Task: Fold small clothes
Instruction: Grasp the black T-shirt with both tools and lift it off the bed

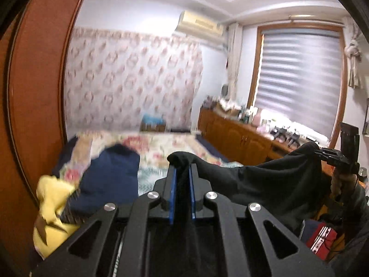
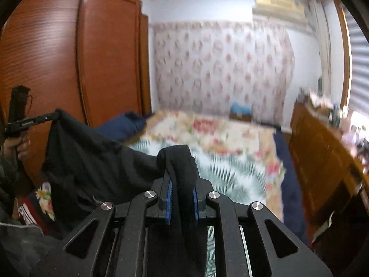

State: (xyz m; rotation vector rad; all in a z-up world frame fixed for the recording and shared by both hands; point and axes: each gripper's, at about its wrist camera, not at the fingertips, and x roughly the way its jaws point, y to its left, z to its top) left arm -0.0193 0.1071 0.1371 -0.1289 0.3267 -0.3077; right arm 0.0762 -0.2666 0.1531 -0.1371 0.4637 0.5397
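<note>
One black garment hangs in the air between two grippers. The left gripper is clamped on one bunched corner of it, and the cloth pokes up just past the blue pads. From there the garment stretches off to the right, where the right gripper bites its other corner. A hand holds that gripper from below.

The right wrist view shows the same thing from the other side. The right gripper is pressed shut on a thick fold of the black garment, with the cloth right between its blue pads. The cloth sags away to the left, up to the left gripper, which a hand holds.

Under the garment lies one bed with a flowery cover (the far part is blurry). On the bed, to the left, there is one dark blue cloth and one yellow cloth. Near the person, low down, there is one red cloth with white stripes.

One tall brown wardrobe stands on the left. One long brown cabinet runs along the right, under one window blind. One air conditioner sits high on the far wall.
</note>
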